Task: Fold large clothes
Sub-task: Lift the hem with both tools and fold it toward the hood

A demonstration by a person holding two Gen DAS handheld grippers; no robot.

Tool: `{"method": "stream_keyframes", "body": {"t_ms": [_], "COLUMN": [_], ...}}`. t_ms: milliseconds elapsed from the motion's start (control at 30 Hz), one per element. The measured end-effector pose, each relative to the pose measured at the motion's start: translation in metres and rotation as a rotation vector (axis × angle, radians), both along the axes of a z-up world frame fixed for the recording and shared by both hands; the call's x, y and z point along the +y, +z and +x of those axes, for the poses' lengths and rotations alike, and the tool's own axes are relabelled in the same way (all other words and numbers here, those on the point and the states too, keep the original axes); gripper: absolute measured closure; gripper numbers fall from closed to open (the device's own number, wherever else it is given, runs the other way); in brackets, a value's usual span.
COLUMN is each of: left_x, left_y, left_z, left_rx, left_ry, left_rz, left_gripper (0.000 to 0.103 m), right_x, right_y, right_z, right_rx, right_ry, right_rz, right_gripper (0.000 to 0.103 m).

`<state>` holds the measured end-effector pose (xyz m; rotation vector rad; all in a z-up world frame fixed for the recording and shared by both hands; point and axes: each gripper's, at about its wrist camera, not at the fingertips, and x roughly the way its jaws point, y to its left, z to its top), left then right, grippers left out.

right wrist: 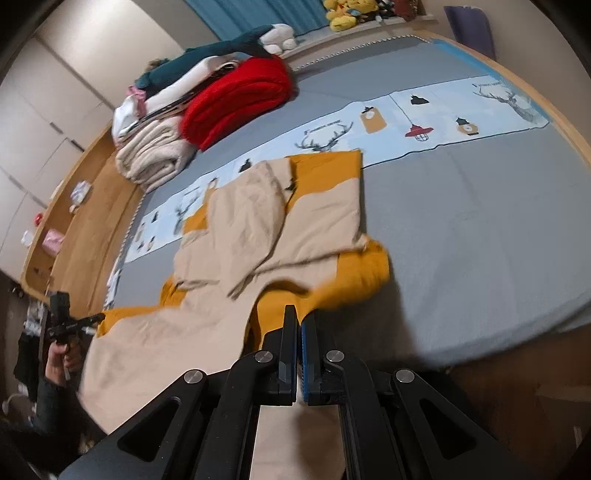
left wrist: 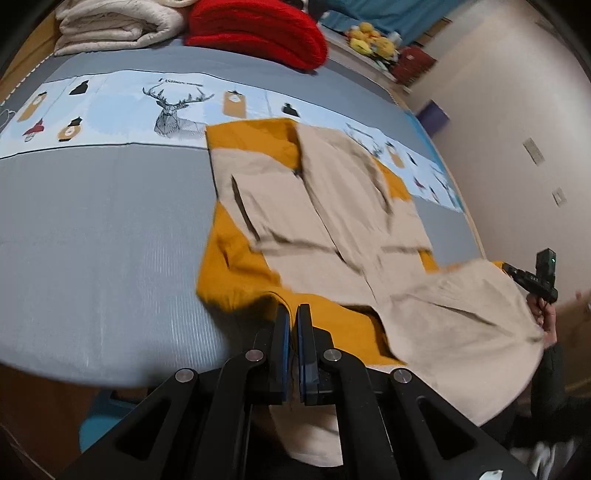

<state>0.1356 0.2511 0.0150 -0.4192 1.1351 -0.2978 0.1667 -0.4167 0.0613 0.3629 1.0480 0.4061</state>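
Note:
A large beige and mustard-yellow garment (left wrist: 332, 221) lies partly folded on the grey bed (left wrist: 103, 229). Its near end hangs over the bed's front edge. My left gripper (left wrist: 293, 314) is shut on the garment's near yellow edge. My right gripper (right wrist: 299, 317) is shut on the same garment (right wrist: 280, 229) at another point of that near edge. Each gripper shows in the other's view, the right one (left wrist: 517, 275) at the far right and the left one (right wrist: 98, 317) at the far left, both at the cloth's corners.
A folded red blanket (left wrist: 255, 29) and a folded cream blanket (left wrist: 118, 26) are stacked at the bed's far end. A pale blue printed strip (left wrist: 110, 110) crosses the bed. Yellow plush toys (left wrist: 369, 40) sit on a ledge. A wooden floor (right wrist: 88, 206) lies beside the bed (right wrist: 480, 240).

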Motion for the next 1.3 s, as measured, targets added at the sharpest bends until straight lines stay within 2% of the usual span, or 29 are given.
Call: {"method": "stream_keyframes", "body": {"t_ms": [133, 233, 300, 400, 500, 567, 600, 733, 767, 833, 900, 1000, 1100, 1233, 1300], "left_x": [0.017, 0.037, 0.047, 0.040, 0.039, 0.044, 0.047, 0.052, 0.049, 0.039, 0.027, 0.012, 0.006, -0.004, -0.010], "left_y": [-0.038, -0.073, -0.097, -0.101, -0.100, -0.095, -0.094, -0.091, -0.092, -0.096, -0.100, -0.104, -0.106, -0.100, -0.095], "left_z": [0.066, 0.100, 0.114, 0.120, 0.120, 0.115, 0.111, 0.091, 0.084, 0.080, 0.073, 0.067, 0.064, 0.063, 0.064], "left_rx": [0.022, 0.059, 0.127, 0.139, 0.141, 0.122, 0.113, 0.108, 0.121, 0.153, 0.184, 0.209, 0.223, 0.198, 0.177], "left_ry": [0.100, 0.212, 0.259, 0.229, 0.220, 0.239, 0.251, 0.271, 0.258, 0.228, 0.180, 0.126, 0.124, 0.105, 0.093], "left_rz": [-0.018, -0.085, -0.120, -0.096, -0.078, -0.099, -0.113, -0.191, -0.190, -0.167, -0.143, -0.111, -0.111, -0.100, -0.053], "left_gripper": [0.101, 0.100, 0.099, 0.094, 0.093, 0.090, 0.088, 0.075, 0.068, 0.061, 0.060, 0.060, 0.060, 0.060, 0.060], "right_x": [0.014, 0.022, 0.026, 0.027, 0.030, 0.031, 0.029, 0.012, 0.010, 0.006, 0.004, 0.009, 0.018, 0.027, 0.034], "right_y": [-0.029, -0.057, -0.088, -0.127, -0.137, -0.136, -0.137, -0.138, -0.136, -0.139, -0.146, -0.151, -0.150, -0.153, -0.151], "right_z": [0.086, 0.146, 0.185, 0.216, 0.231, 0.232, 0.231, 0.217, 0.211, 0.199, 0.188, 0.177, 0.169, 0.162, 0.161], "right_rx": [0.007, 0.008, 0.047, 0.129, 0.156, 0.141, 0.143, 0.161, 0.156, 0.162, 0.199, 0.237, 0.240, 0.268, 0.250], "right_ry": [-0.027, -0.049, -0.082, -0.139, -0.162, -0.151, -0.155, -0.201, -0.199, -0.185, -0.161, -0.121, -0.076, -0.042, -0.022], "right_rz": [-0.081, -0.153, -0.160, -0.123, -0.118, -0.138, -0.131, -0.066, -0.042, 0.011, 0.078, 0.116, 0.092, 0.120, 0.043], "right_gripper": [0.101, 0.101, 0.101, 0.101, 0.101, 0.100, 0.096, 0.091, 0.090, 0.084, 0.071, 0.069, 0.068, 0.067, 0.067]}}
